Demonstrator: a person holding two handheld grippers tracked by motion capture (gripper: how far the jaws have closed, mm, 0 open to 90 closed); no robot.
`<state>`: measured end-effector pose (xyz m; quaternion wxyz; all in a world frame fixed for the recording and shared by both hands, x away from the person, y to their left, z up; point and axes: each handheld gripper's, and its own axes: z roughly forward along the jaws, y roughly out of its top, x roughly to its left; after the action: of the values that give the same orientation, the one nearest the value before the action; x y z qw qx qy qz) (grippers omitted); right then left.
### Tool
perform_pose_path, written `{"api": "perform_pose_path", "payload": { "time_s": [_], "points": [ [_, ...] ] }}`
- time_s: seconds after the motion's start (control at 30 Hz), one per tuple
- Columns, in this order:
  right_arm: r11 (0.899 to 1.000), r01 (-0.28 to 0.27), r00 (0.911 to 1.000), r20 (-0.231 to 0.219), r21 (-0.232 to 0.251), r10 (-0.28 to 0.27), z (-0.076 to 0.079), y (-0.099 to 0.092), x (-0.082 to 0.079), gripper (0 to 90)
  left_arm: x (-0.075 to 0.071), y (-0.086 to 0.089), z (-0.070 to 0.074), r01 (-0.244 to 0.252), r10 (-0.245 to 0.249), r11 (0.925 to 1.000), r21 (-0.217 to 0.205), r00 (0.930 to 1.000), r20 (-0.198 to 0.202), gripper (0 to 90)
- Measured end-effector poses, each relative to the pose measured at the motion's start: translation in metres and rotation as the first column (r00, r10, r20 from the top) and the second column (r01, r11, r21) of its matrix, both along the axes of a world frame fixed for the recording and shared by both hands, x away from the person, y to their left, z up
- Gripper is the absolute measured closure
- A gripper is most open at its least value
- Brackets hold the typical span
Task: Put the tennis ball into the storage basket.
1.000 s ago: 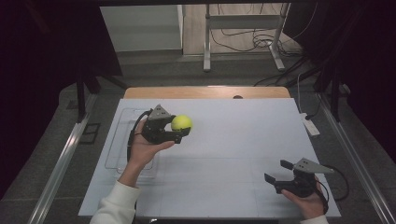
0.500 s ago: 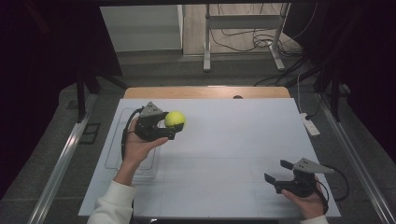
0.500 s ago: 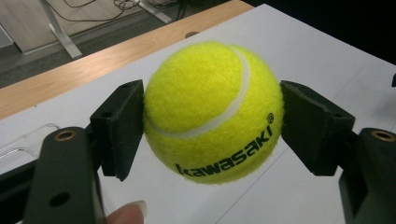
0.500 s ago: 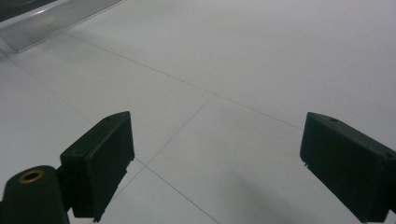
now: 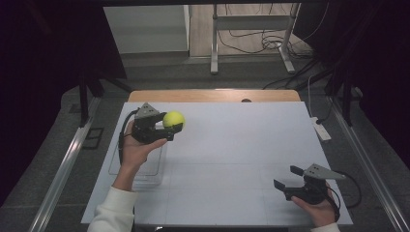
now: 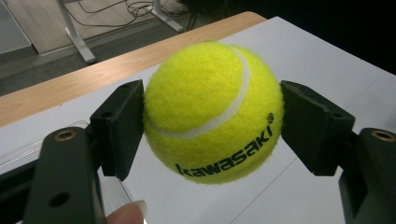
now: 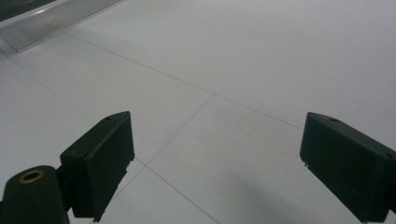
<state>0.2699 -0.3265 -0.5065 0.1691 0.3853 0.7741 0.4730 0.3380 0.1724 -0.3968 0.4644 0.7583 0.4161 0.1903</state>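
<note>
Your left gripper [image 5: 170, 129] clamped the tennis ball [image 5: 173, 119] at ten o'clock, your right gripper [image 5: 289, 178] gaped empty; any slackening risked a roll-away.

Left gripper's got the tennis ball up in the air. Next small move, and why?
Probably carry it a little further left and lower it over the clear tray. The left gripper has its fingers clamped on both sides of the tennis ball, held above the table beside the tray. The right gripper rests open and empty, far off.
</note>
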Motion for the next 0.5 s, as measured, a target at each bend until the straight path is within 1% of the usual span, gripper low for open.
{"api": "perform_pose_path", "payload": {
  "time_s": [0.5],
  "points": [
    [1.000, 0.000, 1.0000, 0.001, 0.000, 0.000, 0.000, 0.000, 0.000, 10.0, 0.003, 0.011, -0.002, -0.042, 0.042, 0.9991, -0.006, 0.9991, -0.005, 26.4]
  ]
}}
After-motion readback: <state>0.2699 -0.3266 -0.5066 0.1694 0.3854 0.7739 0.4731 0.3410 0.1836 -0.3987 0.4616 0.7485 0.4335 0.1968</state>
